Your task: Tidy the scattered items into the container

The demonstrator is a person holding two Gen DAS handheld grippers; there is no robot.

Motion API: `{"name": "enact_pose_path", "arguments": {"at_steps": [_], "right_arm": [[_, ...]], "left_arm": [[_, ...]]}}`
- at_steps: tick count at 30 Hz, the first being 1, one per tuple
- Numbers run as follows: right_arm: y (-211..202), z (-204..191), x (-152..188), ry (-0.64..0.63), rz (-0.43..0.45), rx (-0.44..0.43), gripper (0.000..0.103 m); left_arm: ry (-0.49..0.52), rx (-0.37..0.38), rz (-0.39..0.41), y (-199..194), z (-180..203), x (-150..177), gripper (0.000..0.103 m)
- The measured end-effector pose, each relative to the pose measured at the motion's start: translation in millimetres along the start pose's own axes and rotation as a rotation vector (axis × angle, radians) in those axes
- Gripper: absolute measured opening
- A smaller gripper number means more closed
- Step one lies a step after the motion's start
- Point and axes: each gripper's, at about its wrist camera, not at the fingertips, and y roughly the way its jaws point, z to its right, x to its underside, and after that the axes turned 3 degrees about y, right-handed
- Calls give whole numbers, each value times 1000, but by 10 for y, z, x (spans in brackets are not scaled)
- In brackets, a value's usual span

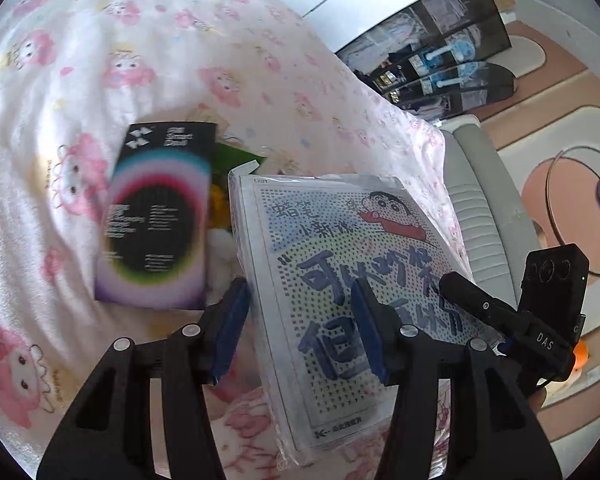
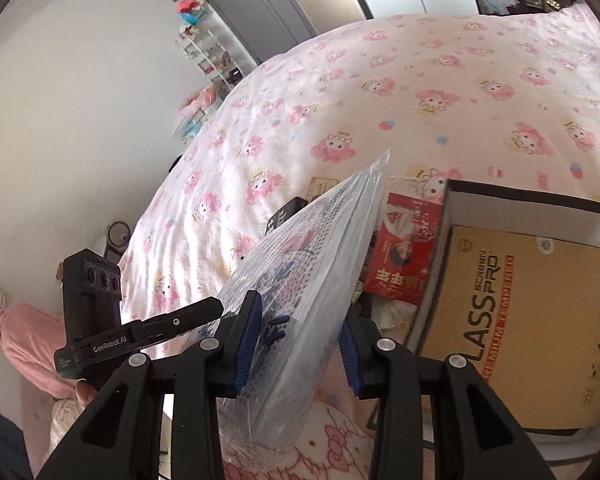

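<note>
**item: plastic-wrapped cartoon panel, lifted over the bed**

wrapped panel [image 2: 300,280]: flat, shrink-wrapped, printed with dots, blue characters and a cartoon boy. landmark for all entries below. raised and tilted, one long edge up, lower corner over the pink cartoon bedspread [image 2: 420,92].

right gripper [image 2: 300,348]: blue pads on either face of the panel's lower end, one pad pressed on the printed side, the other behind the back face; it pinches the panel.

left gripper [image 1: 300,324]: spread apart. in the left wrist view the panel [image 1: 340,280] sits between its pads; the far pad overlaps the printed face, the near pad stands just off the panel's edge. contact cannot be told.

open box [image 2: 452,208]: white walls, dark rim, just beside the panel's back face; a tan glass-screen pack [image 2: 540,360] lies inside.

red booklet [image 2: 408,248]: between the panel and the box wall, partly hidden.

black leaflet [image 1: 156,216]: rainbow ring print, on the bedspread just beside the panel's printed face, blurred.

yellow and white plush bits [image 1: 220,236]: between leaflet and panel, mostly hidden.
</note>
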Motion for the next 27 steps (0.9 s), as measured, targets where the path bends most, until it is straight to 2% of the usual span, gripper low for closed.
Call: {"name": "enact_pose_path", "arguments": {"at_steps": [4,9,13,15,17,22,27], "right_arm": [[-435,327,108,76,86,32,33],[-818,913,255,195,177,185,39],[-1020,1430,341,304,197,202,39],[-1006,1581,392,320,186,185,39],[-948,1673,468,341,170,151,38],[-828,1993,560,406,135,137,37],[-653,2143,602,431,93,107,37]], "left_arm": [[94,-20,-78,347,594,-18,53],[160,-28,-234,1091,1208,25,53],[165,-13,-321,1524,1488,137,53],[203,-4,-342,1634,1664,276,54],[228,-47,-360,1766,1761,354,55],[170,-84,-411,1981,1646,440,49],[189,-123,-387,1990,1574,456,47]]}}
